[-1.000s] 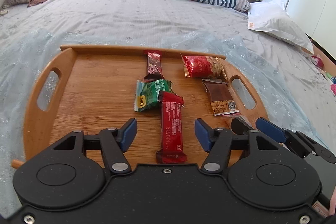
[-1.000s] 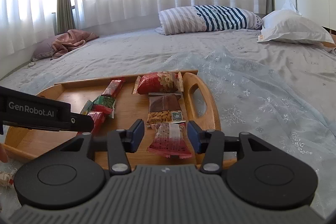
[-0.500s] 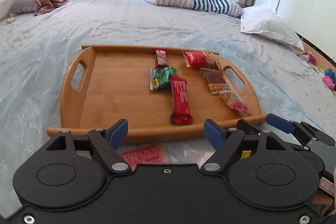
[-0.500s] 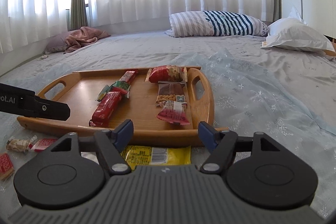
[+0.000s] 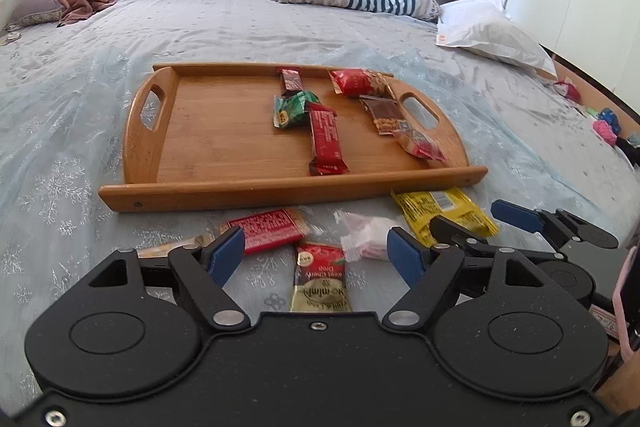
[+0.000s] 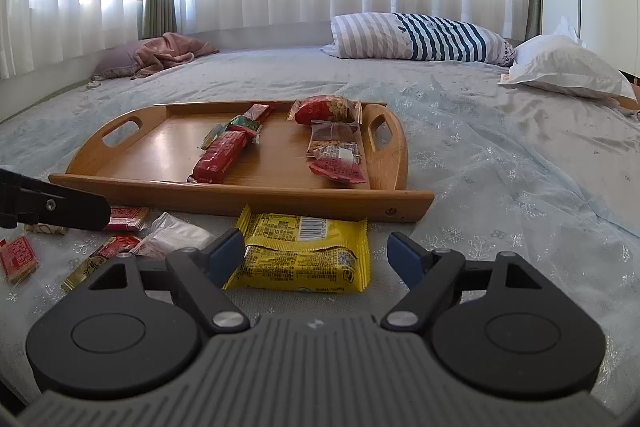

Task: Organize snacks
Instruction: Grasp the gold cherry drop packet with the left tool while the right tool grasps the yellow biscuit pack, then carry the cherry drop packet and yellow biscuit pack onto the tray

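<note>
Snacks lay partly on the wooden tray (image 5: 224,187) on the bed (image 5: 60,99), partly loose in front of its near rim. L to R off-tray: red wrapper (image 5: 266,230), long axis roughly parallel to the rim; red-gold bar (image 5: 320,281) pointing toward the tray, between the L gripper's (image 5: 316,257) wide-open, empty fingers (image 5: 226,255); white packet (image 5: 366,237); yellow pack (image 6: 300,253), long axis across the view, between the R gripper's (image 6: 316,255) open, empty fingers (image 6: 406,259). On-tray long red bar (image 5: 326,141) ran front-to-back. Tray's L half was bare. Vs 1 s ago, both grippers had pulled back off the tray.
</note>
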A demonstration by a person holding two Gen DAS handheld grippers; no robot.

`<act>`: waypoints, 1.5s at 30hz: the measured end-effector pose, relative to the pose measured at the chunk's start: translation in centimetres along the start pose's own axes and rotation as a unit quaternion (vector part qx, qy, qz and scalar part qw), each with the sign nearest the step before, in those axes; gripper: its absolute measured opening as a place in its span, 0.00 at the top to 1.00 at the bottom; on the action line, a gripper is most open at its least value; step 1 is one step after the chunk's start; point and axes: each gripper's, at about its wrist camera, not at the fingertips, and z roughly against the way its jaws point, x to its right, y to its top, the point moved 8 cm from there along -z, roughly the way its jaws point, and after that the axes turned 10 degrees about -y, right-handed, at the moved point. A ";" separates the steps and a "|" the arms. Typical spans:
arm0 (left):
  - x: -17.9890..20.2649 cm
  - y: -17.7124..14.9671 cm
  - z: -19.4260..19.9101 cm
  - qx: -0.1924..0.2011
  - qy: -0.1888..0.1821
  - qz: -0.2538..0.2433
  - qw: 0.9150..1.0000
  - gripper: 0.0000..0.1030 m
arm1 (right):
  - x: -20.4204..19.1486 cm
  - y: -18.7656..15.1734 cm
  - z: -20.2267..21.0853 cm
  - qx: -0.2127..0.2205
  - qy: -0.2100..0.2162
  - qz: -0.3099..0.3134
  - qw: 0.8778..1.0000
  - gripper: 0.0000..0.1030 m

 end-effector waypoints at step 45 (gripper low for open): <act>-0.5 -2.0 -1.5 -0.035 0.004 0.008 0.999 0.73 | -2.2 -1.0 -0.4 -0.001 -0.016 0.028 0.999 0.44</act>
